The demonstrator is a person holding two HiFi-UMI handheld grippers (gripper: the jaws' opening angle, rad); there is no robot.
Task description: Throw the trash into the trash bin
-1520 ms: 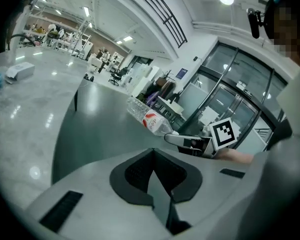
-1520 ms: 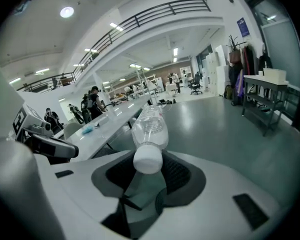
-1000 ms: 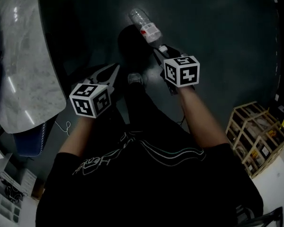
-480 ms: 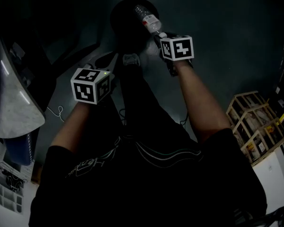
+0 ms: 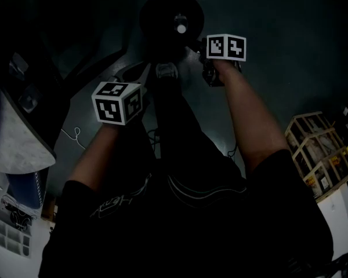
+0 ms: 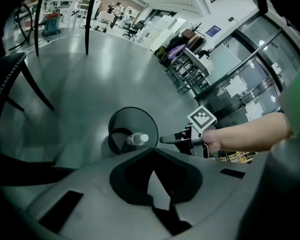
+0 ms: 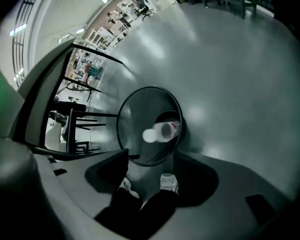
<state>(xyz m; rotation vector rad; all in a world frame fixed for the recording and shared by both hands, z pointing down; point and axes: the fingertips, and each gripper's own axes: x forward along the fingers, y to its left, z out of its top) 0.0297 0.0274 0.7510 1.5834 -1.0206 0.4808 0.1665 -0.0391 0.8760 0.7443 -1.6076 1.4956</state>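
Observation:
A round black mesh trash bin (image 5: 162,10) stands on the dark floor just beyond my feet. A clear plastic bottle (image 5: 181,25) with a red-and-white label sits loose in its mouth, cap end toward me; it also shows in the bin (image 7: 140,134) as the bottle (image 7: 161,132). My right gripper (image 5: 196,44) hangs at the bin's right rim; its jaws have just been opening and nothing is between them. My left gripper (image 5: 140,73) is shut and empty, just short of the bin (image 6: 132,124), with the bottle (image 6: 137,139) beyond its tips.
The person's shoes (image 7: 169,182) stand right before the bin. A wooden crate (image 5: 319,155) sits at the right, a pale tabletop (image 5: 14,138) at the left, a thin cable (image 5: 75,136) on the floor. Black chair legs (image 6: 37,86) rise left of the bin.
The bottle has left my right gripper, whose jaws have spread, and now lies in the bin's mouth. Both grippers have sunk toward the bin.

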